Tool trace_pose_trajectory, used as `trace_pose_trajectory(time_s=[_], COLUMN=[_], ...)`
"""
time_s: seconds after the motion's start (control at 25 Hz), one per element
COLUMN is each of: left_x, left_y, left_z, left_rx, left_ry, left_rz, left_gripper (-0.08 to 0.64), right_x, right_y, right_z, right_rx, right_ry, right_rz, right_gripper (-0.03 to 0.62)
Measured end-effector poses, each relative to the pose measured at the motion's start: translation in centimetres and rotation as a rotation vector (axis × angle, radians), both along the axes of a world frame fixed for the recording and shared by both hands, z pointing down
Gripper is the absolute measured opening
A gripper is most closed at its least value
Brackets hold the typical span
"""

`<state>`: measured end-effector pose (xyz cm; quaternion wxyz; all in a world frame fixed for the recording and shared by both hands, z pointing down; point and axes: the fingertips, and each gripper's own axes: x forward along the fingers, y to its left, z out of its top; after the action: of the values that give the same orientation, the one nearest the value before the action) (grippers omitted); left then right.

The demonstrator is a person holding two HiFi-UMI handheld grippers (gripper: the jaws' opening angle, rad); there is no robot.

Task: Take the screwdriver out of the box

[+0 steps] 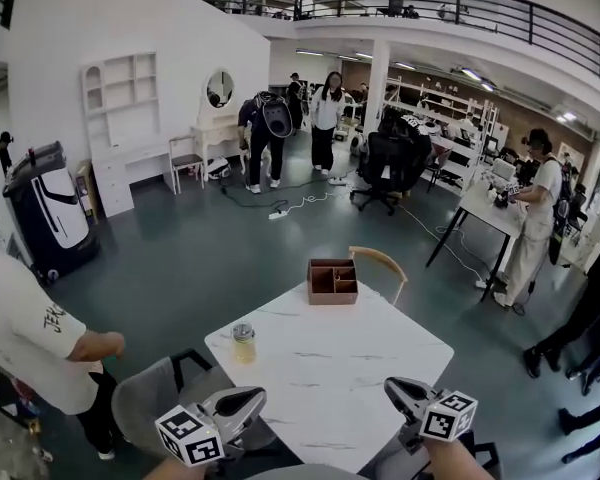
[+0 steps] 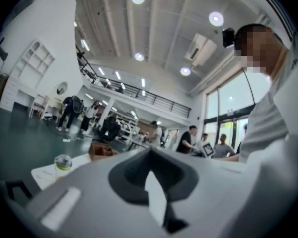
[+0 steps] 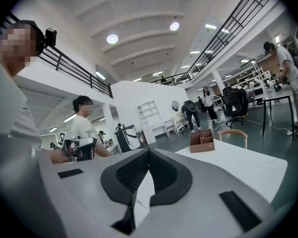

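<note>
Holds left gripper (image 1: 259, 396) and right gripper (image 1: 391, 384) closed, empty, over near table (image 1: 350, 368) edge. Locates box (image 1: 330, 297) at far edge; cannot see screwdriver inside. Risks shoving box off when reaching in blind.

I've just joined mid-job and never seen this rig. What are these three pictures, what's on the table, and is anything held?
There is no robot: a person holds a two-jaw gripper in each hand. The head view looks down from that person's head at a white table, with the left gripper and right gripper at the picture's bottom edge. The other two pictures come from cameras riding on each gripper, looking along its jaws. On the table stand a compartmented brown box at the far edge and a small jar near the left edge. Both pairs of jaws are shut and hold nothing. The screwdriver cannot be made out from here.
</note>
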<state>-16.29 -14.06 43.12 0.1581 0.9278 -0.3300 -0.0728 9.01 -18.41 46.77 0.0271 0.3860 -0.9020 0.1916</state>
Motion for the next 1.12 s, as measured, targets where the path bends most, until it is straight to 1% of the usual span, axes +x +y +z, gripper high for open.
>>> trace_pose_trajectory(time_s=[0.28,0.36,0.48,0.56,0.68,0.76,0.92,1.12], left_x=[7.2,8.9,11.0,12.4,13.4,13.9,14.1,14.5], left_y=[-6.0,-8.5,-12.5,-14.8,-17.0,-18.6,-22.7,-27.5], left_z=[0.5,0.8,1.1,1.3,1.8,2.2,3.4,5.6], left_rx=[-0.024,-0.041,-0.08,-0.09,-0.096,-0.097,-0.089,-0.097], left_ry=[-0.034,-0.037,-0.013,-0.026,-0.088,-0.111,-0.144,-0.186], left_rz=[-0.081,-0.115,-0.17,-0.195,-0.216,-0.229,-0.247,-0.228], left_gripper=[0.005,0.005,0.005,0.005,0.005,0.005,0.005,0.005], right_x=[4.3,5.6,7.4,8.5,9.1,9.5,9.6,8.5], right_y=[-6.7,-8.6,-11.2,-12.8,-14.4,-15.5,-18.1,-20.1], right_z=[0.5,1.0,2.0,2.5,3.2,3.5,4.1,5.0], right_rx=[0.044,0.044,0.044,0.049,0.046,0.047,0.058,0.047], right_ry=[0.009,-0.005,-0.02,-0.03,-0.055,-0.061,-0.044,-0.009], right_rz=[-0.117,-0.136,-0.16,-0.17,-0.171,-0.167,-0.153,-0.116], right_gripper=[0.008,0.008,0.008,0.008,0.008,0.008,0.008,0.008])
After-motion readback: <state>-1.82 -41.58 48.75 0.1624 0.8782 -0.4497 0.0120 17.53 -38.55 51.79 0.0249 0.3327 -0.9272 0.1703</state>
